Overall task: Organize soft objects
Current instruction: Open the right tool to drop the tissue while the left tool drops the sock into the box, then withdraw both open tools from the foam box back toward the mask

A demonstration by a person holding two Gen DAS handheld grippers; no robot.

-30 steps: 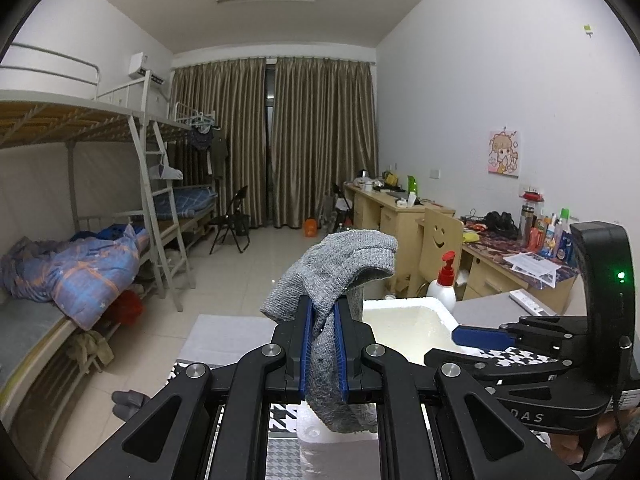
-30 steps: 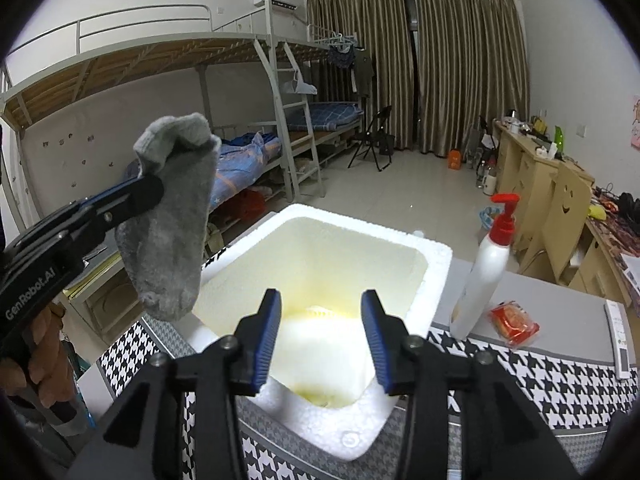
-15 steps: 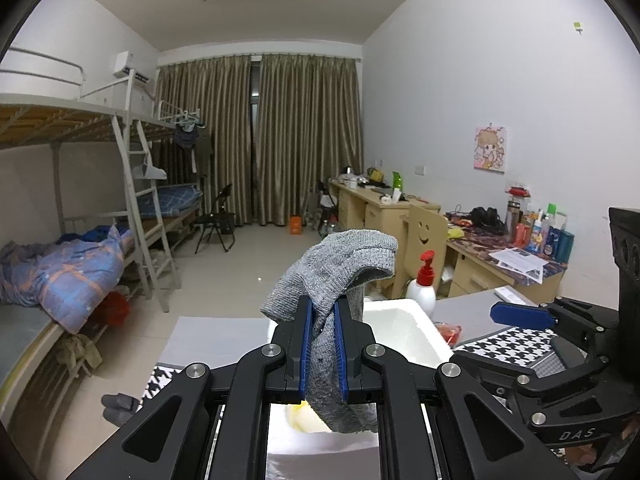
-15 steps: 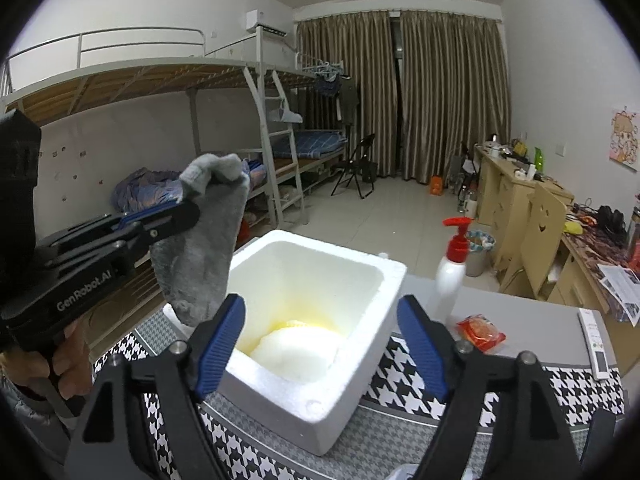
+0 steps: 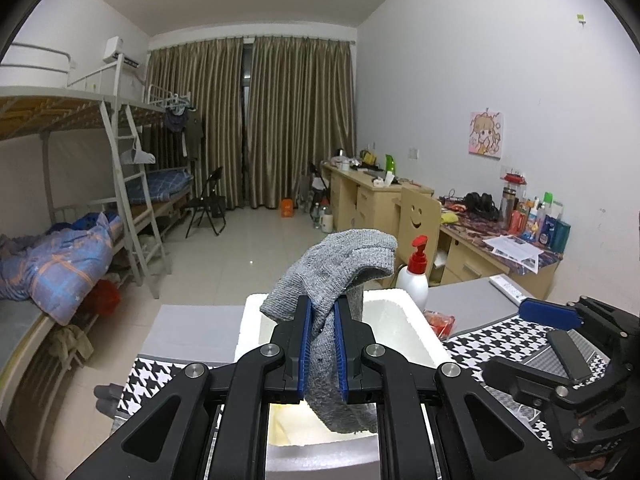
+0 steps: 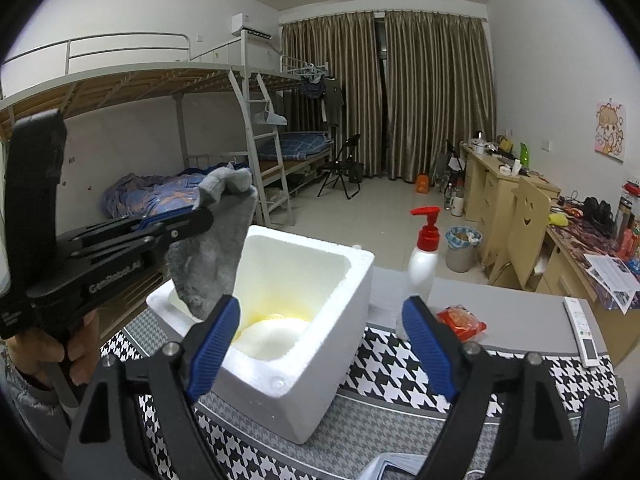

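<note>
A grey sock (image 5: 348,256) hangs folded from my left gripper (image 5: 321,304), which is shut on it. The sock (image 6: 212,264) dangles over the near left corner of a white foam box (image 6: 336,320) that stands on a houndstooth cloth. A pale yellow soft thing (image 6: 276,332) lies in the bottom of the box. My right gripper (image 6: 320,344) hovers in front of the box with its jaws opening wide and nothing between them. It also shows at the right of the left wrist view as the right gripper (image 5: 558,334).
A white pump bottle with a red top (image 6: 424,260), a red snack packet (image 6: 460,320) and a remote (image 6: 582,330) lie right of the box on the grey table. Bunk beds line the left wall, desks and a chair the right.
My right gripper's jaws have spread much wider and it has drawn back from the box. The left gripper has carried the sock closer over the box's edge.
</note>
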